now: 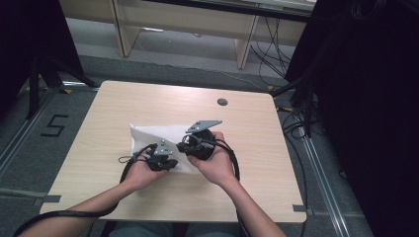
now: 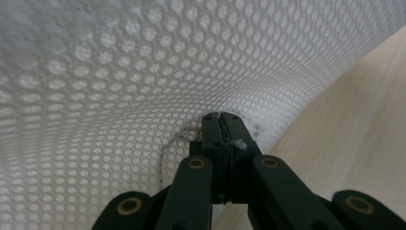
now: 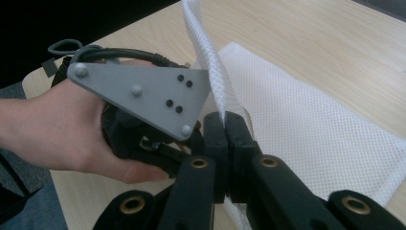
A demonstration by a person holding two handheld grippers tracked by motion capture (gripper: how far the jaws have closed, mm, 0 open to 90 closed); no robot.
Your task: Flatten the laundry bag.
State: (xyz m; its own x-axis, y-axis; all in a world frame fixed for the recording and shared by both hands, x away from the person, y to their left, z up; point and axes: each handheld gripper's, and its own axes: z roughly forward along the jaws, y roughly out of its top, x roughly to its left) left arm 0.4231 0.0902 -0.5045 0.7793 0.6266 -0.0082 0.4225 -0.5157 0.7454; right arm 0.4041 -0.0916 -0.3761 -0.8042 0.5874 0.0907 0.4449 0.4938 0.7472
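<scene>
A white mesh cloth (image 1: pixel 150 134) lies on the wooden table (image 1: pixel 257 148), its near edge lifted between both hands. My left gripper (image 1: pixel 170 164) is shut on that cloth; in the left gripper view its jaws (image 2: pixel 221 119) meet with the mesh (image 2: pixel 119 72) bunched around the tips. My right gripper (image 1: pixel 182 146) is shut on the cloth's rim, and its jaws (image 3: pixel 225 118) pinch a raised strip of mesh (image 3: pixel 206 52). The rest of the cloth (image 3: pixel 311 124) lies flat beyond. The left gripper's grey plate (image 3: pixel 139 93) and the hand holding it sit just left of the right jaws.
A small dark round disc (image 1: pixel 222 102) sits near the table's far edge. Cables (image 1: pixel 232 163) trail from both grippers toward the person. Black stands and cables (image 1: pixel 296 98) crowd the floor at the right; a wooden bench frame (image 1: pixel 188 24) stands behind the table.
</scene>
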